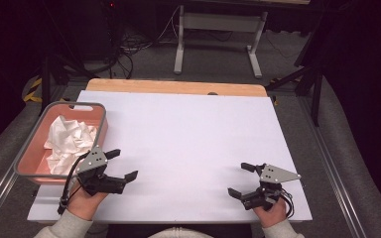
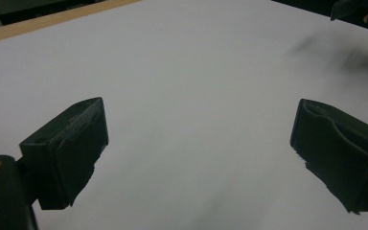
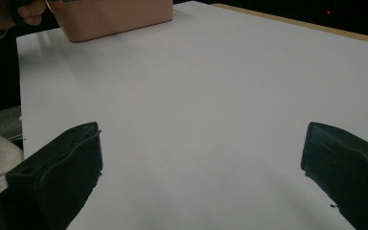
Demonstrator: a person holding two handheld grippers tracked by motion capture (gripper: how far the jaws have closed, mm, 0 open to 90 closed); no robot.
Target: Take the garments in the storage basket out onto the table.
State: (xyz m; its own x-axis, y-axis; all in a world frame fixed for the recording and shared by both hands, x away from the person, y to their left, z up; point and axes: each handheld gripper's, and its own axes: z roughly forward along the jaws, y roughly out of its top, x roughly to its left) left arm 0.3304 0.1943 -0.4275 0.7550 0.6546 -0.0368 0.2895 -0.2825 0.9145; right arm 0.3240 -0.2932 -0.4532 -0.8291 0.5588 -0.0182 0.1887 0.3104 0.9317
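White cloth (image 1: 69, 140) sits crumpled in the pink basket (image 1: 100, 130) at the left edge of the table, bunched into soft folds that cover much of the basket's floor, and nothing touches it at this moment. The basket has a grey rim and rests on the white board (image 1: 188, 144) that covers most of the wooden tabletop (image 1: 178, 87), whose far edge peeks out as a tan strip. Over to the left gripper (image 1: 124, 164): it hovers just beside the basket's near right corner, held in the person's left hand (image 1: 85, 202), its jaws spread wide with nothing between them. The left gripper view confirms it, two black pads (image 2: 79, 148) standing far apart over bare white board. On the other side, well apart from the basket, the right gripper (image 1: 241, 179) sits low near the front right part of the board in the person's right hand (image 1: 269, 214), grey three-cornered plate on top, and its jaws are wide apart too, holding nothing. In the right gripper view the black pads (image 3: 72, 165) frame plain white surface, with the pink basket's wall (image 3: 115, 17) showing far off at the top left. Beyond the table, a white metal frame (image 1: 218, 37) stands on the grey floor among dark cables.
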